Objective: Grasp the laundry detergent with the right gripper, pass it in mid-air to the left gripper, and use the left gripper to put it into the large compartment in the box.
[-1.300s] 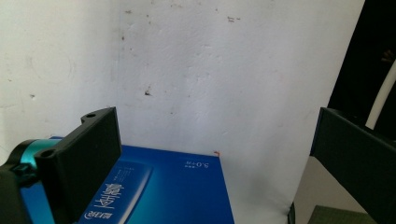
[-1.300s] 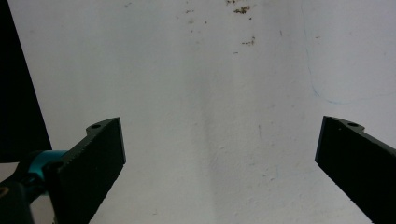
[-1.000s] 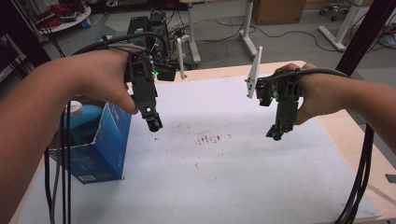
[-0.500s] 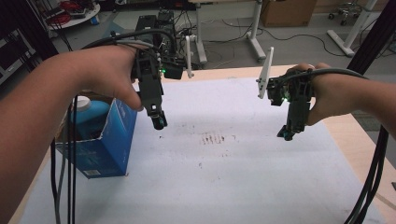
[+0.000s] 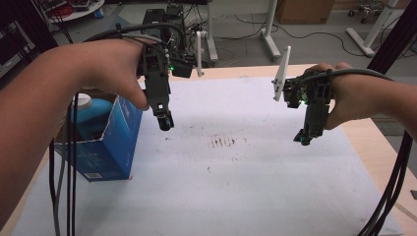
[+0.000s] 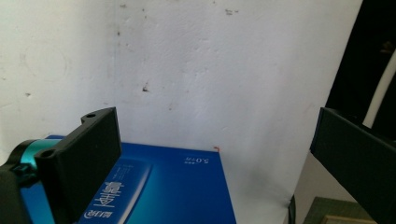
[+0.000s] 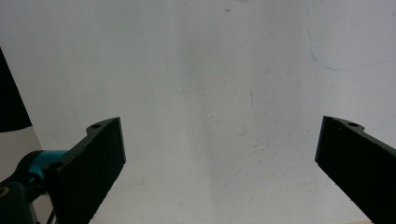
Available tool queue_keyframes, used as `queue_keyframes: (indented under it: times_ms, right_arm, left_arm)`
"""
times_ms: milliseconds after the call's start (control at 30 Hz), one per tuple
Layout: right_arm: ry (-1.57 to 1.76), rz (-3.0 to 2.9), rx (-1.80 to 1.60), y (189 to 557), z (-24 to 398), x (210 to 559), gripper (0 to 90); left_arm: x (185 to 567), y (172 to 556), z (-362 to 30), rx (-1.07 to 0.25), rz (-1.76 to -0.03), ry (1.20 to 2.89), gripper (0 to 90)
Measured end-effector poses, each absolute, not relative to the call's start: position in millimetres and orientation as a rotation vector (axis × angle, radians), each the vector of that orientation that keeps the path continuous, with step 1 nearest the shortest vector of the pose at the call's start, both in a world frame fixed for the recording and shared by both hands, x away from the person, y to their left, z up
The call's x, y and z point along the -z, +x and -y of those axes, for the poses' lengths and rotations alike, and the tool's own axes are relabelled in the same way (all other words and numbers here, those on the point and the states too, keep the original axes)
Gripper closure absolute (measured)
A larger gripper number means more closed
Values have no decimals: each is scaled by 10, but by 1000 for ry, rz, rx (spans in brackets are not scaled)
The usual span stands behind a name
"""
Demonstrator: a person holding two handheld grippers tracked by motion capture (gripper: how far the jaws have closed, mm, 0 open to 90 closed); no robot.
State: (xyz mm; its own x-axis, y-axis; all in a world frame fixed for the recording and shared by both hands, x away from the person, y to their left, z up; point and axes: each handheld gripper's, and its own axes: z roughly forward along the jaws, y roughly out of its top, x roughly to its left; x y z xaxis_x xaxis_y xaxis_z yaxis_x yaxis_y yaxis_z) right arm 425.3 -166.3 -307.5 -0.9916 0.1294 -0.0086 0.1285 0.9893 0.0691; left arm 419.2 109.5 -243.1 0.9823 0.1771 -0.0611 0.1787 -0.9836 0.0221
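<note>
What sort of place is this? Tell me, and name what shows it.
Probably a robotics lab or workshop: a work table under a stained white sheet, electronics with cables behind it, and metal stand legs on a bare floor. A blue box stands at the table's left.

The table [image 5: 255, 196] carried a white cover with a patch of small dark reddish marks near its middle; its bare edge was light wood. The box [image 5: 105, 142] was blue with white lettering. The bottle [image 5: 91, 110] inside was blue with a white cap. Both hand-held grippers were black, the left hand-held gripper [image 5: 166, 123] and the right hand-held gripper [image 5: 302, 140] alike.
</note>
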Motion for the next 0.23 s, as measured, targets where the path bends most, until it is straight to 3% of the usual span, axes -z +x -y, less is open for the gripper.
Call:
queue_keyframes:
  times_ms: [233]
  right_arm:
    - [215, -3111, -141, 4215, 1663, 3055, 7]
  left_arm:
    - [2412, 4165, -1110, 74, -276, 3097, 17]
